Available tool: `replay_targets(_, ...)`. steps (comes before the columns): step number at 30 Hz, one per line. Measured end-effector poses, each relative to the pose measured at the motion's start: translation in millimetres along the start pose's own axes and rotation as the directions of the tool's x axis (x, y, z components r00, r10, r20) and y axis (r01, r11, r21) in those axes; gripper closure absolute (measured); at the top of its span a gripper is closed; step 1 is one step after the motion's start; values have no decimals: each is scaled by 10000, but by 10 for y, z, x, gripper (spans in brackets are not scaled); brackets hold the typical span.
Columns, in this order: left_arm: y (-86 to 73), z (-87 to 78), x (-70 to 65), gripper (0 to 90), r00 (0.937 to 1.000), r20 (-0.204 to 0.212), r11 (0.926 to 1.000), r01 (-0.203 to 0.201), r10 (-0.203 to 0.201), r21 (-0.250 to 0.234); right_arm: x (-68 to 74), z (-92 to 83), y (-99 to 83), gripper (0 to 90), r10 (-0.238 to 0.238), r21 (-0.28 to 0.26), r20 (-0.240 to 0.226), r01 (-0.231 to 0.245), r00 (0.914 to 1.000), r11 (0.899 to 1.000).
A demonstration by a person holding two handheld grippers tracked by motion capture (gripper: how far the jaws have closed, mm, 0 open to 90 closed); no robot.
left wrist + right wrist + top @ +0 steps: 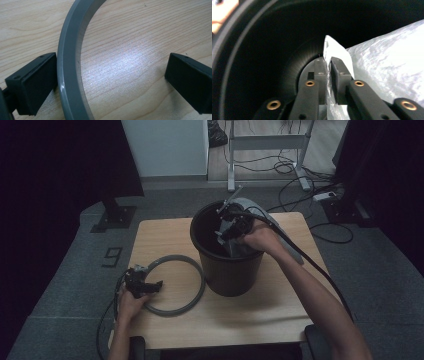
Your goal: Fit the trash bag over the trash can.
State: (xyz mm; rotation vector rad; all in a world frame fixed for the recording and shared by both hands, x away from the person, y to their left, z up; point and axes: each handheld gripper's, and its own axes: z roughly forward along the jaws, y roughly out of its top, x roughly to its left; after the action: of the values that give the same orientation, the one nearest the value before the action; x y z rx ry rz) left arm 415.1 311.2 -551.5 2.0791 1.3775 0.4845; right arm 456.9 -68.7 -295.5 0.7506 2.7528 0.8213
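Black and round, the plastic waste bin [227,265] stands near the middle of the pale wooden table [260,310], and a thin, crinkled, translucent plastic bag [387,72] runs from over its far right rim down into its dark inside. Left of the bin a grey plastic hoop [192,295] lies flat on the table, its band between the wide-apart jaws of the left gripper [145,285], touching one pad [37,82] and well clear of the other. Inside the bin's mouth the right gripper [328,67] is clenched on an edge of the bag.
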Motion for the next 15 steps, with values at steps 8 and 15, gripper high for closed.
replay_targets(8,0,0,0,0,10000,1,10000,4,-4,0,-206,-526,-50,411,739,-1292,943,-614,9928,9897)
replay_targets(15,0,0,-1,0,10000,-1,10000,4,-4,0,-459,-809,-335,335,1715,-1525,2007,-1422,9645,9780)
